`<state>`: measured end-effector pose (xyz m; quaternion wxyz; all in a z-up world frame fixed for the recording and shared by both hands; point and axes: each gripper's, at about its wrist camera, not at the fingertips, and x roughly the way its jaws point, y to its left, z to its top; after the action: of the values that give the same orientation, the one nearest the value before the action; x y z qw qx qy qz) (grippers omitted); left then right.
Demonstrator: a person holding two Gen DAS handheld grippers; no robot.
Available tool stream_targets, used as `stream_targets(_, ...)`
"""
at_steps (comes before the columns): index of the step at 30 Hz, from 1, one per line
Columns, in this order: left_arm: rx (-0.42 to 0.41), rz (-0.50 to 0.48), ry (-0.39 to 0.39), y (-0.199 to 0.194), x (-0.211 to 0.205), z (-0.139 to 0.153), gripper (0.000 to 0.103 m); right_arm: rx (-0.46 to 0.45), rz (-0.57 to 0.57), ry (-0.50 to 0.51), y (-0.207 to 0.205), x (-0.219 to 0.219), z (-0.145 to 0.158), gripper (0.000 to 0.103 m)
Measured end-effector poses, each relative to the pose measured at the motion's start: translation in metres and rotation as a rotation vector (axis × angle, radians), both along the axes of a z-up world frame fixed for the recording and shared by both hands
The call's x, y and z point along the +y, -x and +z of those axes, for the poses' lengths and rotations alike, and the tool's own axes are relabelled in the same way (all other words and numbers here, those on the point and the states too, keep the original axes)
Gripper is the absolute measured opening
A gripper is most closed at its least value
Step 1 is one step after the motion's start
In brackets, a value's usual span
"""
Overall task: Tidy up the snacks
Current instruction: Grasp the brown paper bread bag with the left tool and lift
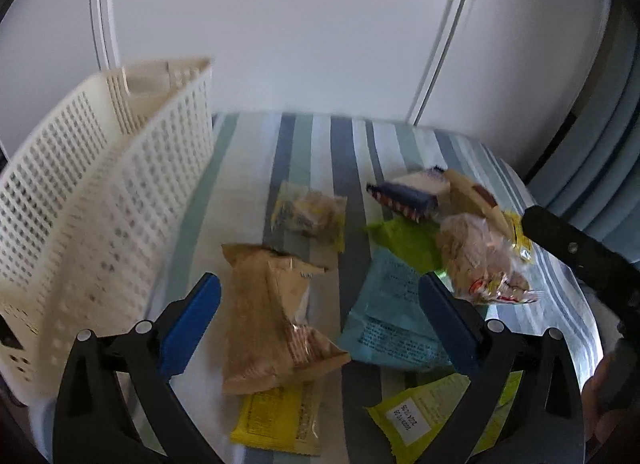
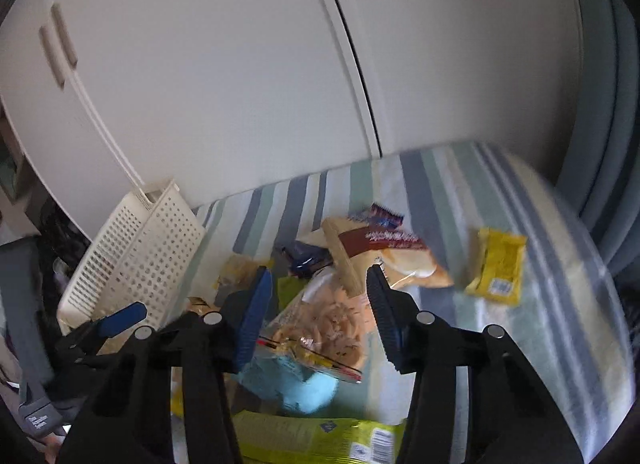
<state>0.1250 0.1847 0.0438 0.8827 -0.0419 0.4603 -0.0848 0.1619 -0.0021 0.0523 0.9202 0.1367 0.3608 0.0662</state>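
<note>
Both tongs gape wide: left (image 1: 320, 292) over tan packet (image 1: 272, 324), right (image 2: 320, 284) around cookie bag (image 2: 324, 328).

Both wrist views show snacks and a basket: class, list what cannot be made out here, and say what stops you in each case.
- Inside of the white basket: both views show only its perforated wall, so its contents are hidden.
- Print on the teal packet, left wrist view: blurred and partly covered by a blue finger.
- Lime packet, right wrist view: cut off by the bottom edge.
- Clear biscuit bag: label unreadable through motion blur.
</note>
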Motion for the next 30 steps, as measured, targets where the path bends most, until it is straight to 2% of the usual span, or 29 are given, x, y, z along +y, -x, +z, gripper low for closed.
stream_targets(3, 0.045, 0.021, 0.03, -0.006, 0.006, -0.011, 0.1, 0.038, -0.005, -0.066, -0.002, -0.008, -0.007, 0.054)
stream_targets(5, 0.08, 0.046, 0.058, -0.01, 0.014, -0.02, 0.1, 0.068, -0.014, -0.117, -0.004, -0.016, -0.014, 0.072)
stream_targets(6, 0.092, 0.056, 0.069, -0.012, 0.018, -0.023, 0.1, 0.082, -0.019, -0.144, -0.005, -0.02, -0.018, 0.076)
stream_targets(7, 0.103, 0.063, 0.082, -0.014, 0.021, -0.026, 0.1, 0.09, -0.023, -0.159, -0.004, -0.022, -0.019, 0.086)
stream_targets(8, 0.12, 0.069, 0.099, -0.017, 0.024, -0.03, 0.1, 0.096, -0.023, -0.182, -0.005, -0.023, -0.021, 0.089)
stream_targets(12, 0.18, 0.074, 0.187, -0.024, 0.035, -0.042, 0.099, 0.14, -0.012, -0.24, -0.011, -0.024, -0.031, 0.089)
stream_targets(13, 0.188, 0.071, 0.205, -0.026, 0.038, -0.044, 0.093, 0.156, -0.011, -0.236, -0.015, -0.022, -0.034, 0.089)
stream_targets(14, 0.191, 0.07, 0.206, -0.027, 0.039, -0.045, 0.091, 0.177, -0.01, -0.226, -0.02, -0.02, -0.037, 0.089)
stream_targets(16, 0.182, 0.064, 0.203, -0.027, 0.041, -0.044, 0.054, 0.208, 0.003, -0.228, -0.029, -0.016, -0.04, 0.089)
stream_targets(18, 0.174, 0.058, 0.213, -0.028, 0.042, -0.044, 0.052, 0.24, 0.023, -0.236, -0.037, -0.013, -0.046, 0.089)
stream_targets(19, 0.16, 0.053, 0.205, -0.025, 0.036, -0.042, 0.049, 0.248, 0.025, -0.228, -0.038, -0.011, -0.048, 0.088)
stream_targets(22, 0.069, 0.019, 0.122, -0.016, 0.024, -0.022, 0.046, 0.245, 0.014, -0.172, -0.036, -0.007, -0.049, 0.065)
stream_targets(26, -0.031, -0.005, 0.109, -0.003, 0.019, 0.007, 0.045, 0.216, 0.014, -0.171, -0.03, -0.012, -0.045, 0.047)
stream_targets(30, -0.094, -0.003, 0.129, 0.007, 0.023, 0.03, 0.045, 0.159, 0.035, -0.192, -0.021, -0.016, -0.034, 0.044)
